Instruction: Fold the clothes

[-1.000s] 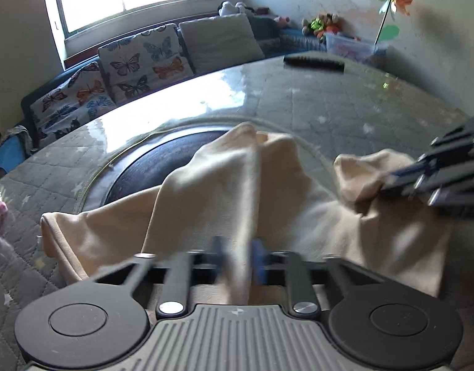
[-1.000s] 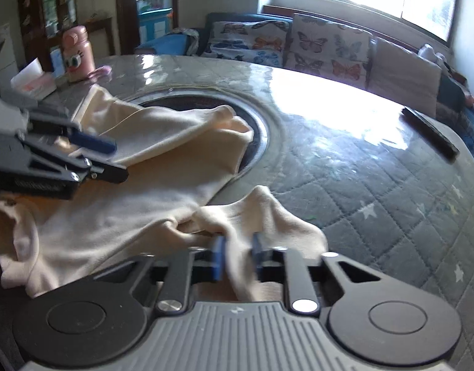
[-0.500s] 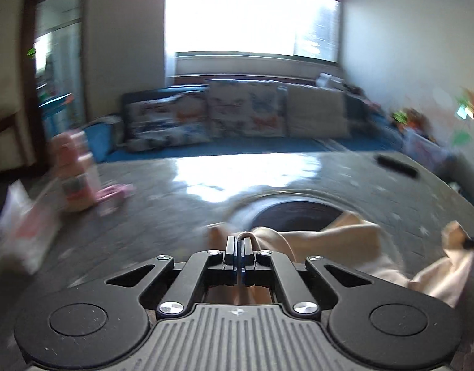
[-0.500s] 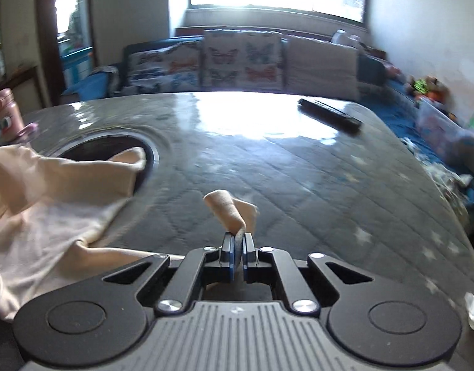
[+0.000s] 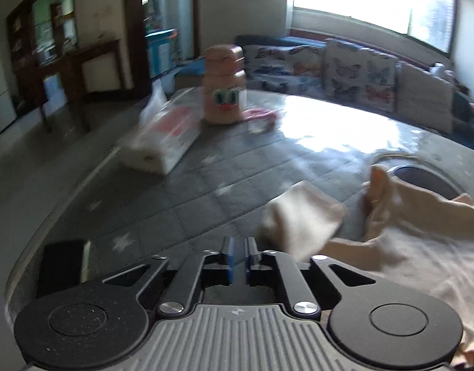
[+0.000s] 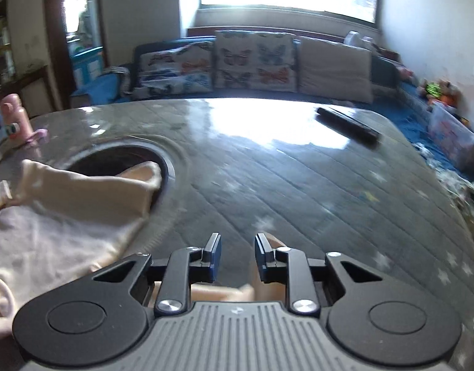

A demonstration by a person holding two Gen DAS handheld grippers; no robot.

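Both grippers have let go: half a second ago each pinched cream fabric; now the left gripper [image 5: 238,258] shows a narrow empty gap, the right gripper [image 6: 237,255] stands wide. Released, the garment [image 5: 422,247] lies at three o'clock of the left tool on the quilted table [image 6: 299,185], likely spread for folding.

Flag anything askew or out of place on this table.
The cream garment lies rumpled, not flat, one corner drooping into the round opening in the table. Nothing looks spilled or damaged.

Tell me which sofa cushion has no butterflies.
The plain beige cushion at the right end of the row; the two cushions left of it carry butterfly prints.
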